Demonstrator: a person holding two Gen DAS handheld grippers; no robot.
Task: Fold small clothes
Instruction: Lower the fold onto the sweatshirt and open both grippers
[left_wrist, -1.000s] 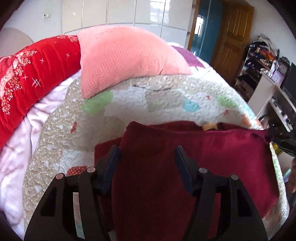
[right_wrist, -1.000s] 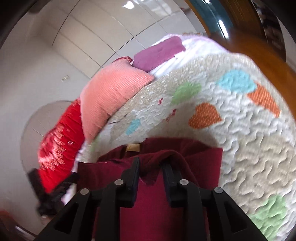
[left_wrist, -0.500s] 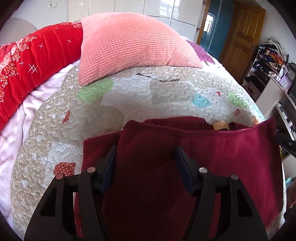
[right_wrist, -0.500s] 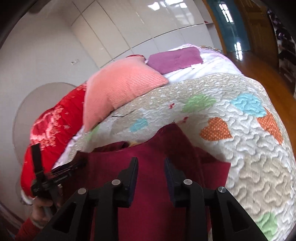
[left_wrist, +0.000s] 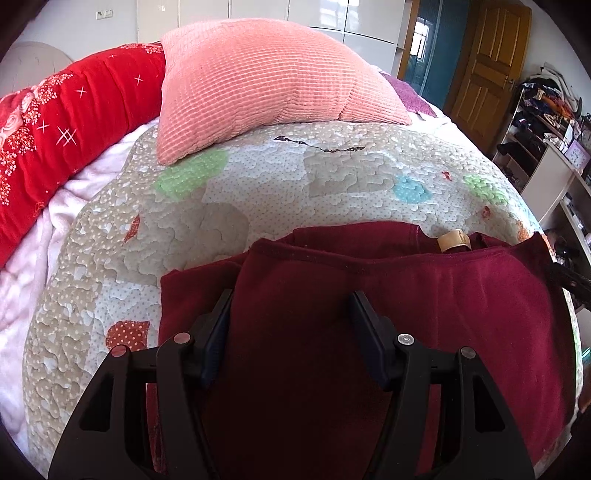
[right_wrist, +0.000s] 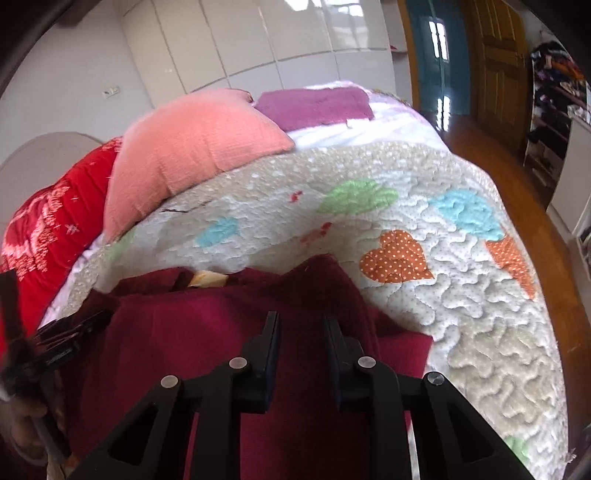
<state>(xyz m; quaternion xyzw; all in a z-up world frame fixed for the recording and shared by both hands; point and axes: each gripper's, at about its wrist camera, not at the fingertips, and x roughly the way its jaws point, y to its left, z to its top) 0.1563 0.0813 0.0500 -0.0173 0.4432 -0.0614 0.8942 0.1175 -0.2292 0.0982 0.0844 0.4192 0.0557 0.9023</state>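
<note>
L gripper fingers wide apart, angled down. R gripper fingers narrow gap, just been closing, nothing pinched.

- Bed with a patchwork quilt.
- Near: dark red garment on the quilt.
- Far: pink pillow; far left: red blanket.

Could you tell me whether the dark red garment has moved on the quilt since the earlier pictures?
Yes. In the left wrist view the garment's folded upper edge now lies nearer its tan neck label.
</note>
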